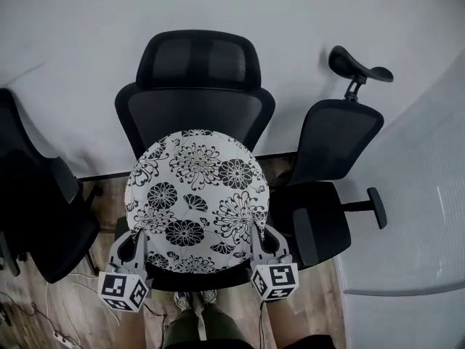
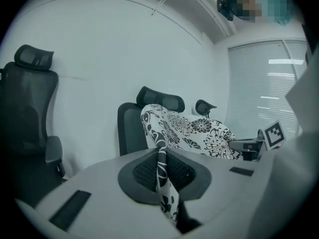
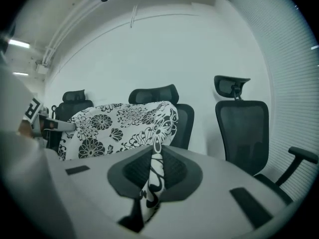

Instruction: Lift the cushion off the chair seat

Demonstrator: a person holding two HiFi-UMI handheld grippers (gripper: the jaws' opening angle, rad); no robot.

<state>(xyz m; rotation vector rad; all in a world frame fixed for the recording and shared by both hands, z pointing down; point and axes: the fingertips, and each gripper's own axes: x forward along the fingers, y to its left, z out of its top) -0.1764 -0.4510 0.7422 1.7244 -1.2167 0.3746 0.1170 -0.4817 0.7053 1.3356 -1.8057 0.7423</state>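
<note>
Black-and-white floral fabric covered the round cushion [image 1: 195, 202], tilted up before the mesh-backed chair [image 1: 197, 67]. Left gripper [image 1: 134, 244] and right gripper [image 1: 264, 237] pinched its opposite edges; another chair [image 1: 336, 140] stood beside.

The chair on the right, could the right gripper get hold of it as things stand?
Probably not: the right gripper is shut on the cushion's edge, so its jaws are not free for that chair.

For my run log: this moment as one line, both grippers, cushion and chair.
left gripper: shut on cushion edge | right gripper: shut on cushion edge | cushion: tilted up before chair backrest | seat contact: cannot tell
</note>
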